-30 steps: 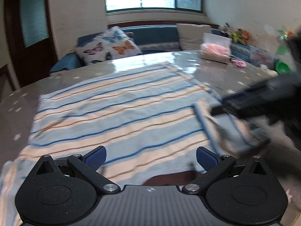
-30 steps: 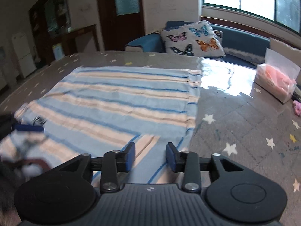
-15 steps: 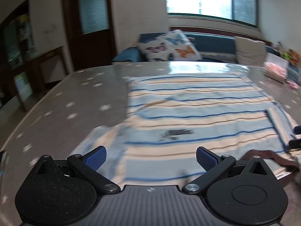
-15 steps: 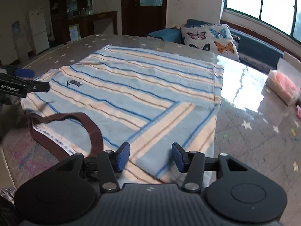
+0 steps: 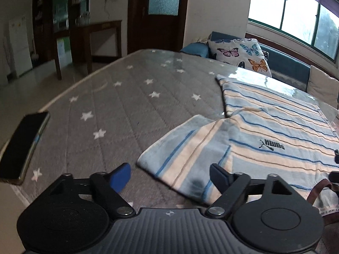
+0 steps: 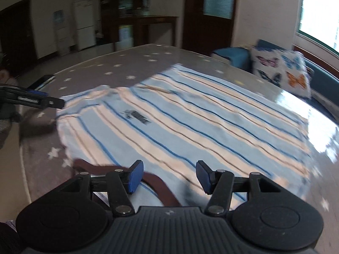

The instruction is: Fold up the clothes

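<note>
Grey star-patterned cloth covers the wide table [image 5: 118, 105] in a living room, and on it lies a striped T-shirt [image 6: 190, 116], pale blue and cream with thin dark blue lines, spread flat with its front up. Its brown neckband [image 6: 161, 187] sits at the near edge, and a small dark logo [image 5: 272, 145] is printed on the chest. One short sleeve [image 5: 180, 154] fans out to the left side of the shirt. My left gripper [image 5: 169, 174] hovers just over that sleeve's edge with its jaws closing, the pads not yet pressing on the fabric. My right gripper [image 6: 168, 175] hovers above the neckband with its jaws opening and nothing held between them. In the right wrist view, my left gripper [image 6: 50, 102] shows as a dark bar reaching toward the sleeve. A black phone [image 5: 23, 146] lies near the table's left edge, well apart from the shirt. Beyond the table, a butterfly-print cushion [image 5: 239, 55] rests on a blue sofa [image 5: 292, 67] beneath a bright window [image 5: 296, 14].
</note>
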Motion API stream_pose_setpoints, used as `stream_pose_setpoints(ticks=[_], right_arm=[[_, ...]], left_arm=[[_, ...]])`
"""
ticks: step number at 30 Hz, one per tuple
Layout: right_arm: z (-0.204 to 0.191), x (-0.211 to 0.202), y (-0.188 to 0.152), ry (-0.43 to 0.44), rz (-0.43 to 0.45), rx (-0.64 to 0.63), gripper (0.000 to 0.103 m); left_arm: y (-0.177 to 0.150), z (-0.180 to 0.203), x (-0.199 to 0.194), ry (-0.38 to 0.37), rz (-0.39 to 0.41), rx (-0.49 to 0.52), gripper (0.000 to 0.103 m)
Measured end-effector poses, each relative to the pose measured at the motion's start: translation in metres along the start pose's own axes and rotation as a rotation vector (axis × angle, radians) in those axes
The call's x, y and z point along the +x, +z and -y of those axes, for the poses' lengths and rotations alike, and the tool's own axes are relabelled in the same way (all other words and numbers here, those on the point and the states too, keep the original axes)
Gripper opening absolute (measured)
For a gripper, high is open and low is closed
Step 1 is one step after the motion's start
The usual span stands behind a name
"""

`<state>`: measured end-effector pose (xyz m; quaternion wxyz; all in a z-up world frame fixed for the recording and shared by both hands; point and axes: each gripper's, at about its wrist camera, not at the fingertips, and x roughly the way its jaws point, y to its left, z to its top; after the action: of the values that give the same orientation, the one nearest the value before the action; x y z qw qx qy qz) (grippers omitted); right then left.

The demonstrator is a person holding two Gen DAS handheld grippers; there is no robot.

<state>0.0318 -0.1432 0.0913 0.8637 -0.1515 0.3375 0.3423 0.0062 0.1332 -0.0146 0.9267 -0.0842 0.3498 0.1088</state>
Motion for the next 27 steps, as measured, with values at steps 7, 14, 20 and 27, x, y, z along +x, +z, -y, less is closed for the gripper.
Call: stream_pose_setpoints(ticks=[7,14,20,27], right_arm=[[-0.042,0.027,0.024,0.083,0.004,-0.097,0.060],[-0.081,0.040,0.012,0.169,-0.076,-0.184,0.060],[-0.091,0.039,0.025,0.163,-0.036,-0.190,0.060],[-0.100,0.072,0.042,0.161,-0.046,-0.171,0.060]], left_arm=[[-0.001,-0.012,0.008,-0.042,-0.021,-0.026,0.048],[0.000,-0.021,0.011,-0.054,-0.012,-0.027,0.030],[0.001,-0.027,0.004,-0.059,-0.007,-0.059,0.034],[-0.001,-0.023,0.004,-0.080,-0.030,-0.082,0.047]])
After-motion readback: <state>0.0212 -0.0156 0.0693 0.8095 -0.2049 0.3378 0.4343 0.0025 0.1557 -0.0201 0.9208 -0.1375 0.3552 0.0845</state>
